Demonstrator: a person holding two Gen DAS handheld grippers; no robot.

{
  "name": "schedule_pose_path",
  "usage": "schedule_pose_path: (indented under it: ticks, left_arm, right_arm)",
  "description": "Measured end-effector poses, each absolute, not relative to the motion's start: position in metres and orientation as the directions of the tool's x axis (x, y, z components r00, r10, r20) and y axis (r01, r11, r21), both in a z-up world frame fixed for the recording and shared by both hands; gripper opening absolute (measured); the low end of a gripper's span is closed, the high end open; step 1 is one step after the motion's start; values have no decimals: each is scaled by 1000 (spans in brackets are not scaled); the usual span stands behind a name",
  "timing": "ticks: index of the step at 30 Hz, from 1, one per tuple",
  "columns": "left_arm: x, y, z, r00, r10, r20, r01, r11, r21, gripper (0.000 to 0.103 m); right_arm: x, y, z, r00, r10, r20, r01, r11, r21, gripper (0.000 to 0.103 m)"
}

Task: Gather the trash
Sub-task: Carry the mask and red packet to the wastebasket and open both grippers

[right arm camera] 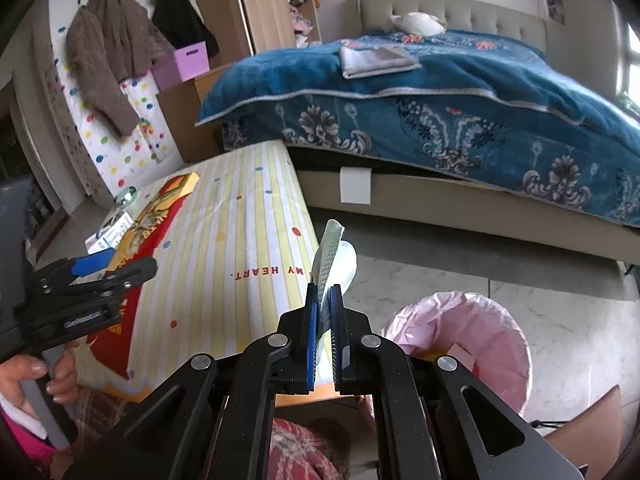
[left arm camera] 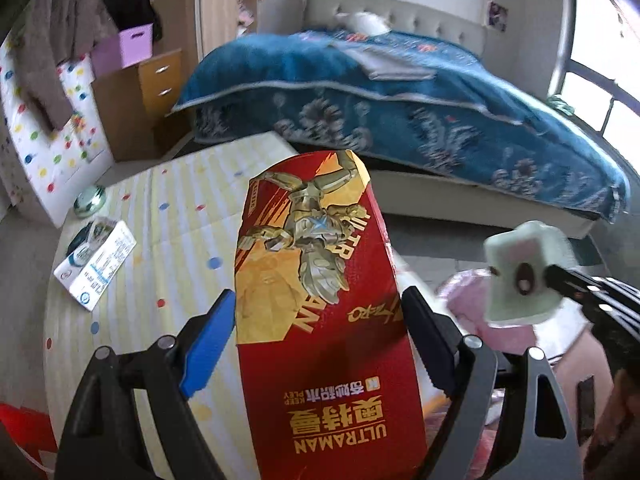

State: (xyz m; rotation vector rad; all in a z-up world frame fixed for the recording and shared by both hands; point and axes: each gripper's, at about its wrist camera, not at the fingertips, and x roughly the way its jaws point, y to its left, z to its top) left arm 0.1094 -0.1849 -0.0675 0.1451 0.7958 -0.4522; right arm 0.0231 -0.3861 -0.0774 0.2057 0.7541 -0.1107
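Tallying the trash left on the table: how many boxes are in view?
2: the red Ultraman box between the left gripper fingers, and a small white box lying at the table's far-left edge. Others may be hidden.

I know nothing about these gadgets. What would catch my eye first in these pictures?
Probably the bright red Ultraman box, clamped between the fingers of the left gripper above a striped, dotted table. Next, the right gripper, pinching a pale green packet upright near a bin lined with a pink bag on the floor. Behind everything, a bed with a deep blue floral blanket fills the room.
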Motion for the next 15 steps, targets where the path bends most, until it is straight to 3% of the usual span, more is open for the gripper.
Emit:
schedule_pose_path:
  ticks: [15]
  left_arm:
    - [47,-325,-45,522,-563,-641,720,693,-22,81]
  right_arm:
    - [-50,-463,-65,728,-197,-657,382,912,151,6]
